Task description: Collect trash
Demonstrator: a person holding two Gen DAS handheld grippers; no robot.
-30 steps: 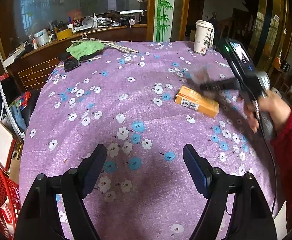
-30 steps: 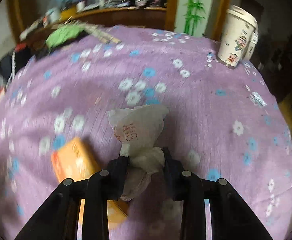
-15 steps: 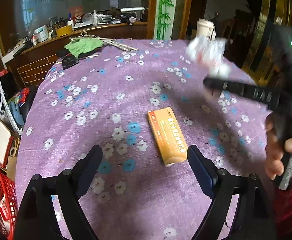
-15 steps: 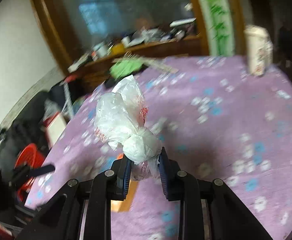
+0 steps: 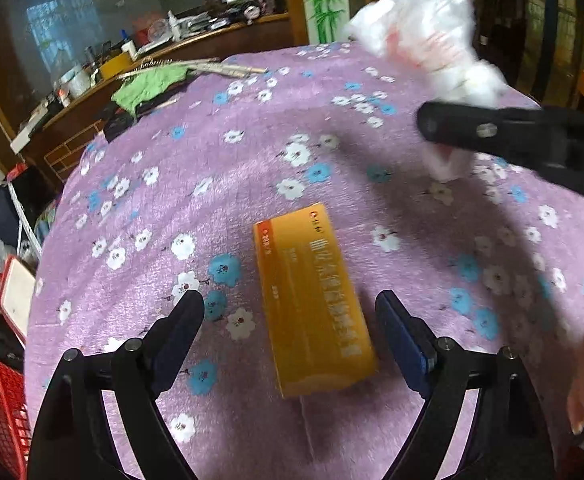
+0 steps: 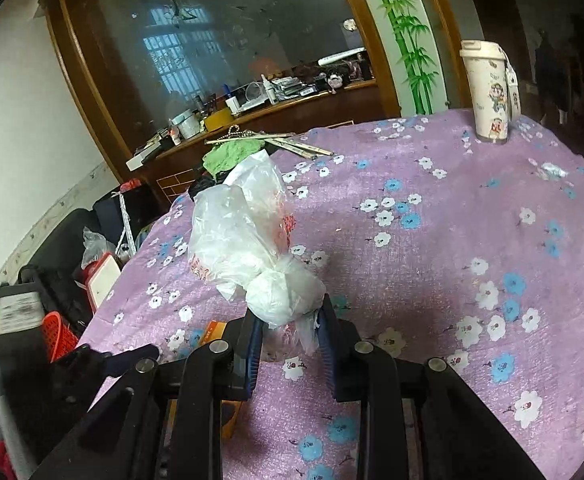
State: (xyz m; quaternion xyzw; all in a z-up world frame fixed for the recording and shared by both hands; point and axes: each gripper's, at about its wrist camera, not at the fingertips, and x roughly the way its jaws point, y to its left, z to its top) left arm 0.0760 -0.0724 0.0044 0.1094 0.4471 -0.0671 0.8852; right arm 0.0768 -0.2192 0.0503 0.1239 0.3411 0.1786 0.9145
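Left gripper [image 5: 289,312] jaws wide apart, nothing gripped; orange box [image 5: 314,300] flat on the purple floral tablecloth [image 5: 211,168] between the fingers (no contact visible). Right gripper [image 6: 287,328] clamped on a knotted white plastic bag [image 6: 251,240], held above the cloth. Beyond, a paper cup [image 6: 490,92] stands at the table's far edge.

Black tongs [image 5: 289,320] — blue pads [image 5: 402,340], silver screws.

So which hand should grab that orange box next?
Probably the left. The left hand-held gripper is open with the box lying between its fingers, untouched. The right hand-held gripper is already shut on the plastic bag.
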